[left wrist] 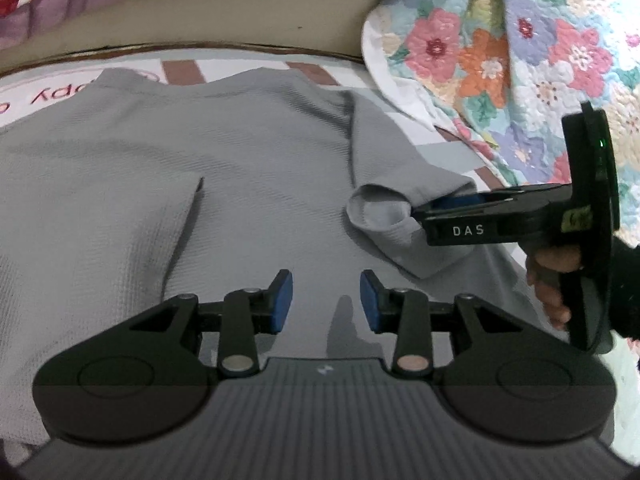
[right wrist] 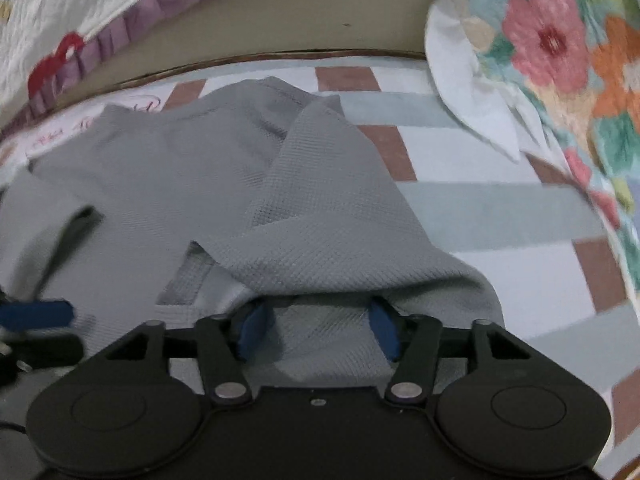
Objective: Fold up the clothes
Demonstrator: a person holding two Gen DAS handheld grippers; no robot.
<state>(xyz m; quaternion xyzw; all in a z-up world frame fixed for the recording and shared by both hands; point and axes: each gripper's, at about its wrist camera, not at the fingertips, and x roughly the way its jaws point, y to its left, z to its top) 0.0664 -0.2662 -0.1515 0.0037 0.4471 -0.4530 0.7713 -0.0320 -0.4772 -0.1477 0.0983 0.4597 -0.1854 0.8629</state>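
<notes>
Bedsheet (right wrist: 460,208) in pale blue, white and brown checks covered the bed, with a floral quilt (left wrist: 520,40) heaped at its right. On the sheet lay the grey shirt (left wrist: 200,152), mostly flat, one sleeve (right wrist: 320,240) folded inward across the body. Right gripper (right wrist: 316,330) stood wide open, sleeve end draped loosely between its blue pads (right wrist: 384,332). Left gripper (left wrist: 326,304) hovered part-open over the shirt's near edge, holding nothing.
</notes>
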